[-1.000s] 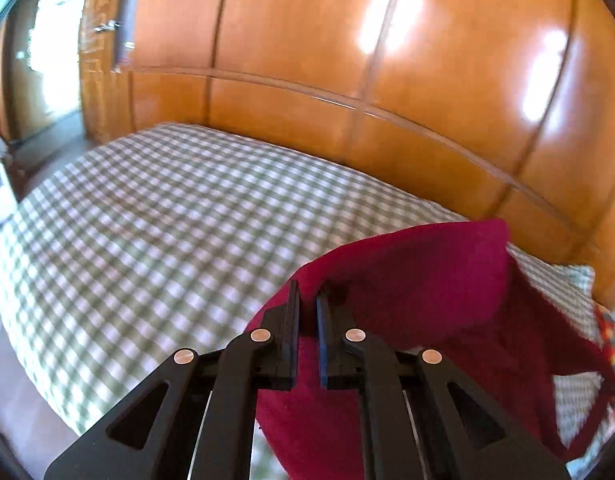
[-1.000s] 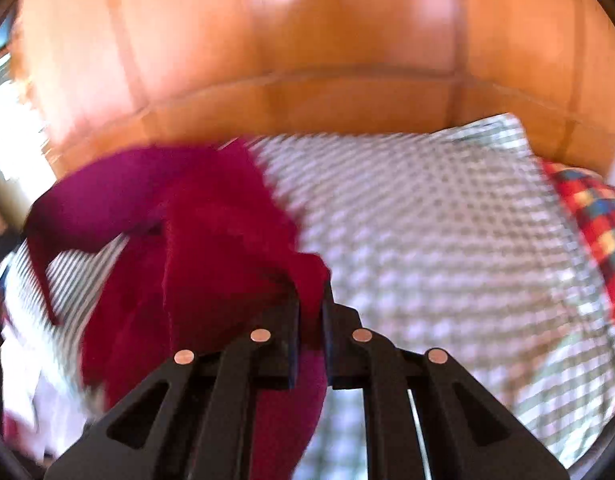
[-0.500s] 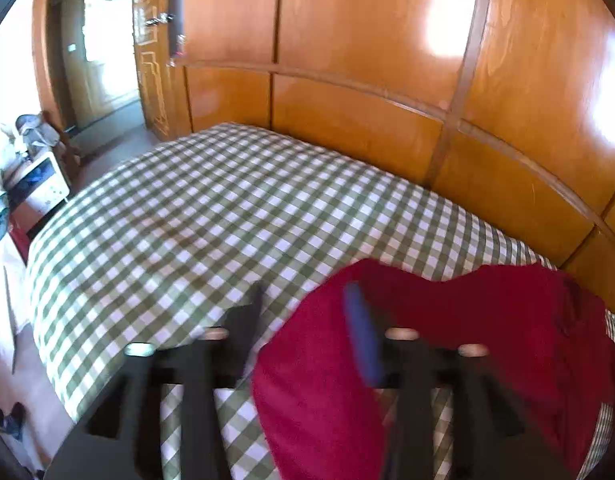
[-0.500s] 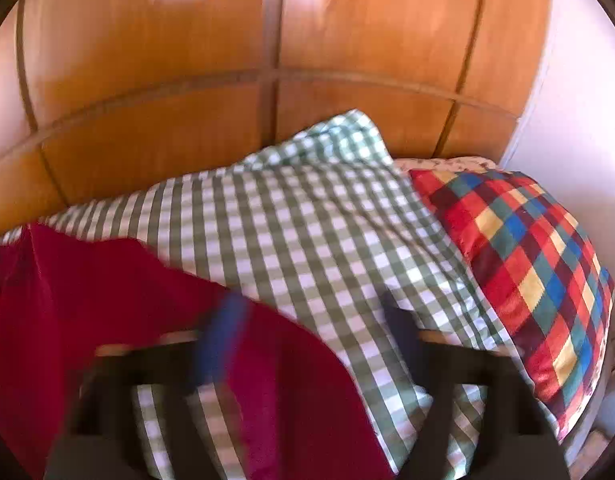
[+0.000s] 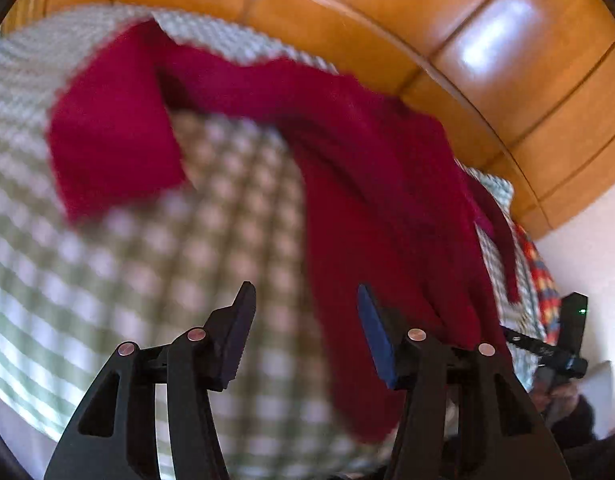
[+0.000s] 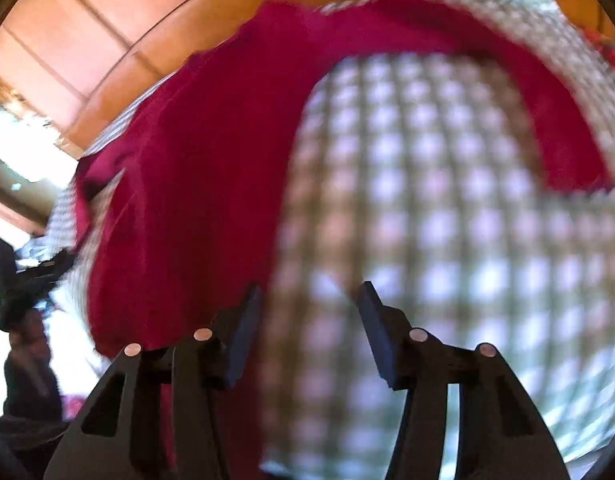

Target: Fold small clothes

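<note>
A second ago both of my grippers were clamped on the red garment and holding it up in front of the wooden headboard; now the cloth is out of both and spread on the bed. I see the green-and-white checked bedspread (image 5: 195,240) filling most of both views, blurred, with the wooden headboard (image 5: 427,20) curving along the top. The red garment (image 5: 367,184) lies draped across the bedspread in a long arc: in the left view one end spreads out at upper left, and the main body runs down the right side past my right-hand finger. In the right view the same garment (image 6: 195,184) hangs down the left side and a narrower band curves over to the far right. My left gripper (image 5: 305,334) has its jaws partly apart and closing, with only checked fabric between them; the red cloth sits just beside and behind its right finger. My right gripper (image 6: 309,334) is likewise part open and closing on nothing, the red cloth just beside its left finger. The colourful plaid pillow (image 5: 541,276) peeks out at the left view's right edge.
</note>
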